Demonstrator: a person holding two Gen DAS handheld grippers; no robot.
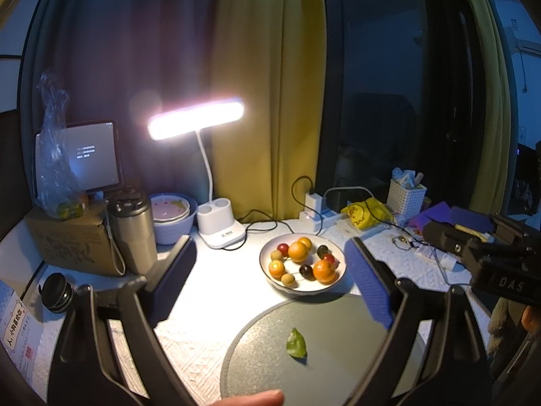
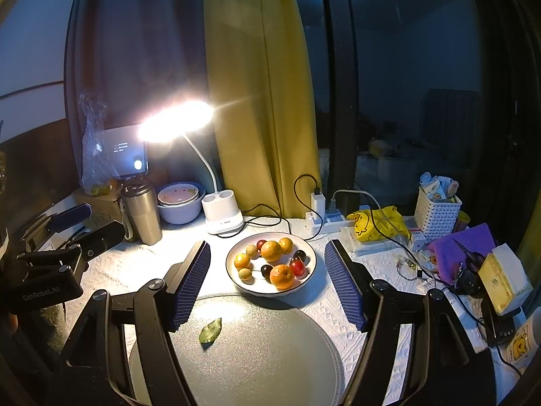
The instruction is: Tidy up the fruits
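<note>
A white plate (image 1: 333, 282) (image 2: 233, 279) holds several fruits: oranges (image 1: 325, 270) (image 2: 282, 275), dark and red cherries (image 1: 306, 271) (image 2: 297, 266) and small tan longans (image 1: 289, 279) (image 2: 244, 274). In front of it lies a round grey tray (image 1: 338, 345) (image 2: 270, 355) with one green leaf (image 1: 297, 343) (image 2: 210, 330) on it. My left gripper (image 1: 270, 267) is open and empty, short of the plate. My right gripper (image 2: 267, 270) is open and empty, its pads either side of the plate and above the tray's far edge.
A lit desk lamp (image 1: 221, 230) (image 2: 223, 220), steel flask (image 1: 133, 233) (image 2: 142, 215), bowls (image 1: 172, 218), cardboard box (image 1: 67, 243) and tablet (image 1: 94, 155) stand at the back left. Power strip (image 2: 324, 220), cables, yellow bag (image 2: 375, 223), white basket (image 2: 436, 216), tissue box (image 2: 503, 277) crowd the right.
</note>
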